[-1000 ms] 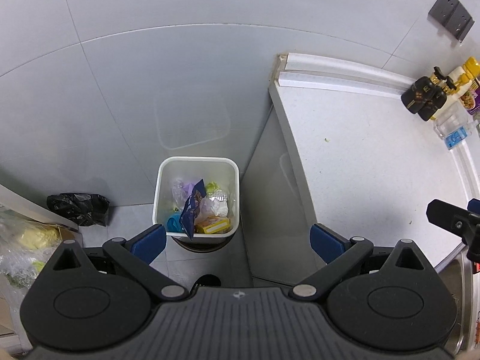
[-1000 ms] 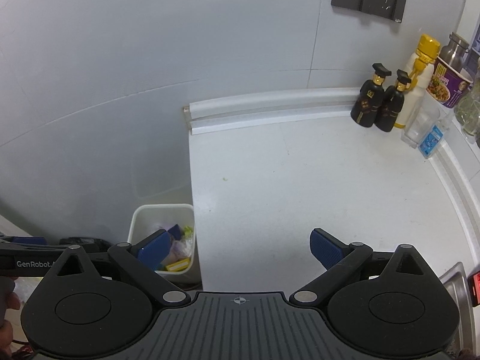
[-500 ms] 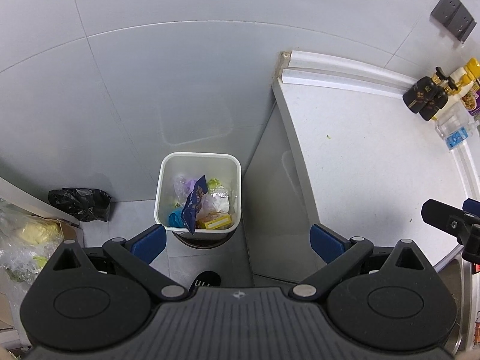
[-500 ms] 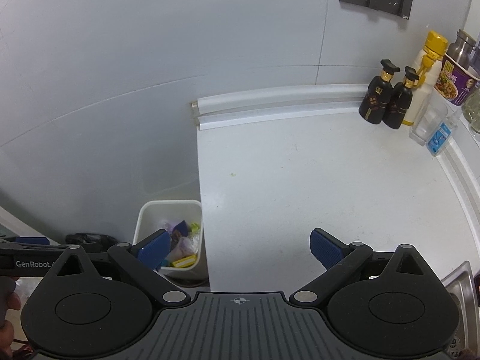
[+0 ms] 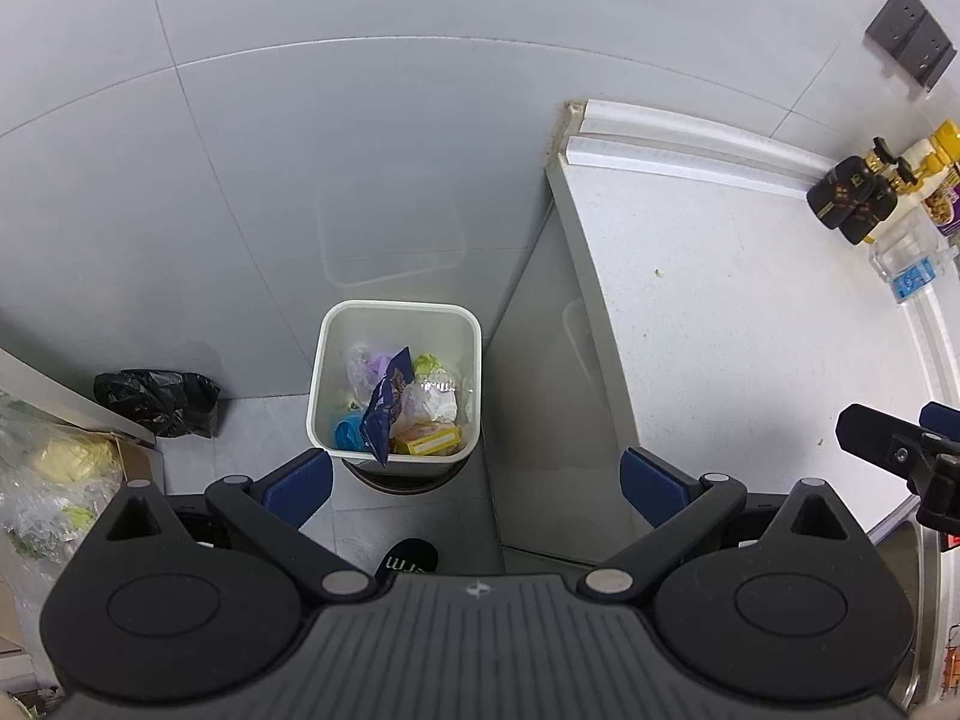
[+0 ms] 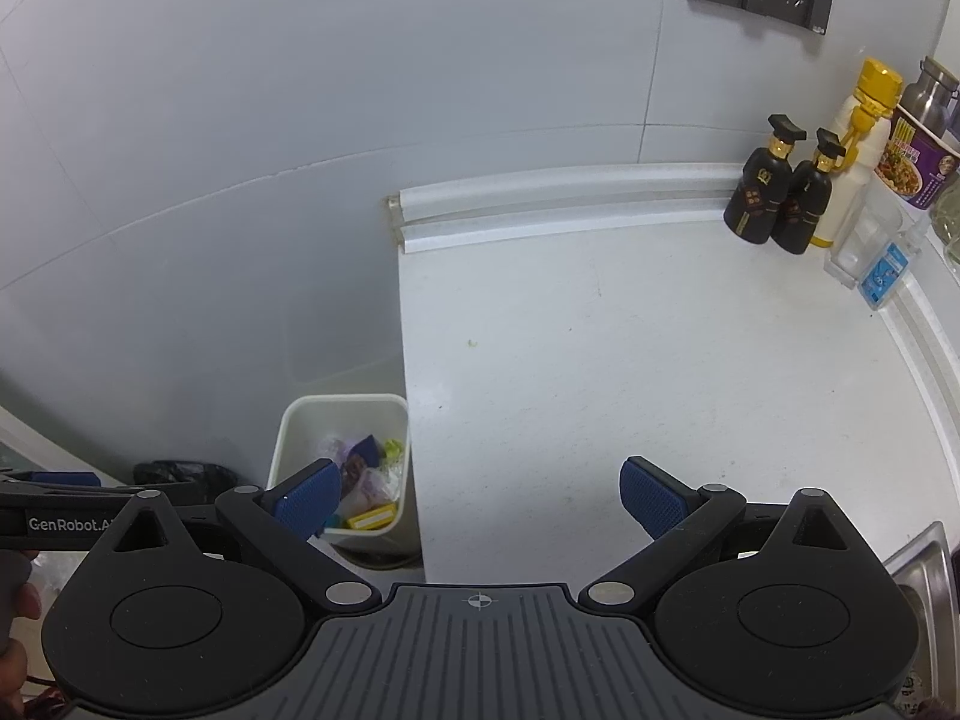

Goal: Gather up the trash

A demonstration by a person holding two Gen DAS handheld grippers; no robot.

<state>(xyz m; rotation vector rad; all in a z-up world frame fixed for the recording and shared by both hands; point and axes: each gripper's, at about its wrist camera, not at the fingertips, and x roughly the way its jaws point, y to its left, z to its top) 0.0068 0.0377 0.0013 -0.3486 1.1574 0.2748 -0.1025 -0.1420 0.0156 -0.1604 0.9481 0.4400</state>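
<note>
A white trash bin [image 5: 324, 360] stands on the floor beside the counter's left end, also in the right wrist view as the bin [image 6: 288, 438]. Inside lie a dark blue snack bag [image 5: 384, 408], a yellow box [image 5: 429, 440], clear plastic and green scraps. High above the bin and nearer to me, my left gripper [image 5: 477, 480] is open with nothing between its fingers. Over the white counter's [image 6: 660, 360] front left part, my right gripper [image 6: 480, 495] is open and holds nothing. It shows at the right edge of the left wrist view as the gripper [image 5: 888, 444].
Two dark bottles [image 6: 780, 192], a yellow-capped bottle [image 6: 864, 144], a noodle cup [image 6: 912, 162] and a clear container [image 6: 864, 246] stand at the counter's back right. A steel sink [image 6: 924, 564] edges the right. A black bag [image 5: 159, 402] and a box of plastic-wrapped greens [image 5: 54, 474] sit on the floor, left.
Both grippers have drawn back and up from the bin, which now looks smaller and farther off. Both stay open throughout.
</note>
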